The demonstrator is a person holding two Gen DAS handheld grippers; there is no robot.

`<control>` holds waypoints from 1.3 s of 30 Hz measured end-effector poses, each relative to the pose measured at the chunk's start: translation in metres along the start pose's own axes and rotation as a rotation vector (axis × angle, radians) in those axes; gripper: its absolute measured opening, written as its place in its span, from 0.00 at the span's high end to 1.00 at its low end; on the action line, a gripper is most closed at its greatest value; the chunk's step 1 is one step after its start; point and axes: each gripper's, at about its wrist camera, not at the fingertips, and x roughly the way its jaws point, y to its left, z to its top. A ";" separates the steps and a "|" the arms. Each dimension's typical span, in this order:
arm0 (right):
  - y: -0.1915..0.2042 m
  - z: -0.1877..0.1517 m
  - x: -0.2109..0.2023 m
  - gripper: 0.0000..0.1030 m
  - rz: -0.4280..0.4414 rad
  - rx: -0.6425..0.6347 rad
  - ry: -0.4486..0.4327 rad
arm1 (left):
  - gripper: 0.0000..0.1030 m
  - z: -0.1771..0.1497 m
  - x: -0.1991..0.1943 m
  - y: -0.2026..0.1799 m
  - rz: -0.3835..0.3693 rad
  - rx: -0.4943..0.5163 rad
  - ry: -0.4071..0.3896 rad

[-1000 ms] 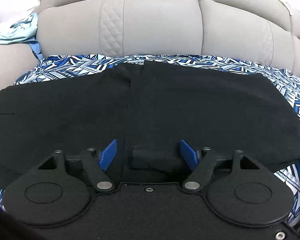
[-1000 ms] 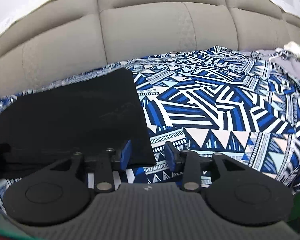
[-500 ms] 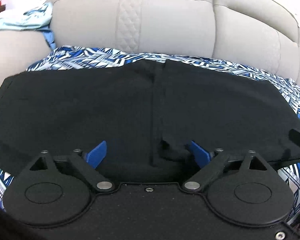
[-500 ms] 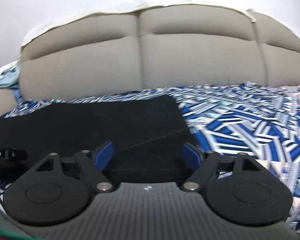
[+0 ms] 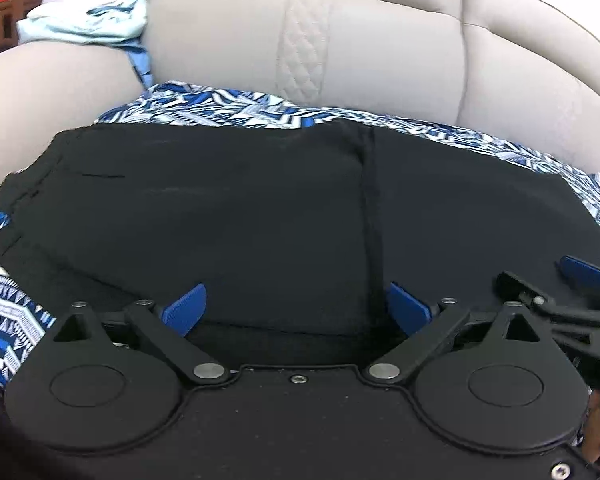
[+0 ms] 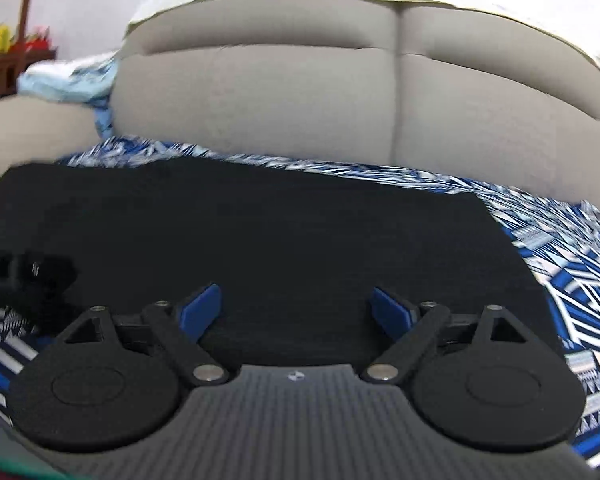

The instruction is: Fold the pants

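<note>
While both claws hang low over the black pants (image 5: 260,216), neither grips cloth. Left claw (image 5: 296,310): jaws wide and opening, blue pads clear of the fabric, only the near hem lying between and below them. Right claw (image 6: 296,310): likewise wide and opening, nothing pinched, dark cloth spread ahead of it.

Pants lie flat on a blue-and-white patterned cover (image 6: 572,248) over a beige sofa (image 5: 380,48), directly ahead of both claws and reaching to the seat's back. From the left claw a raised vertical ridge (image 5: 370,220) runs away just right of centre; it reads as a laid edge or seam where one layer sits on another. Beyond the left end of the pants, a pale blue cloth (image 5: 80,24) is bunched on the sofa arm. The right claw's blue pad shows at the far right of the left wrist view, just beside the left claw.

Judged step: a fold looks just set down and let go; the garment appears partly folded, not yet compact.

Next move calls for fresh holds along one short end, both claws pinching all layers together, then carrying that end across evenly so the stacked layers do not slide apart.
</note>
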 end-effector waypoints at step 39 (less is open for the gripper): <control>0.040 0.006 0.016 0.00 0.179 -0.032 -0.032 | 0.00 -0.001 0.001 0.064 0.125 -0.089 -0.005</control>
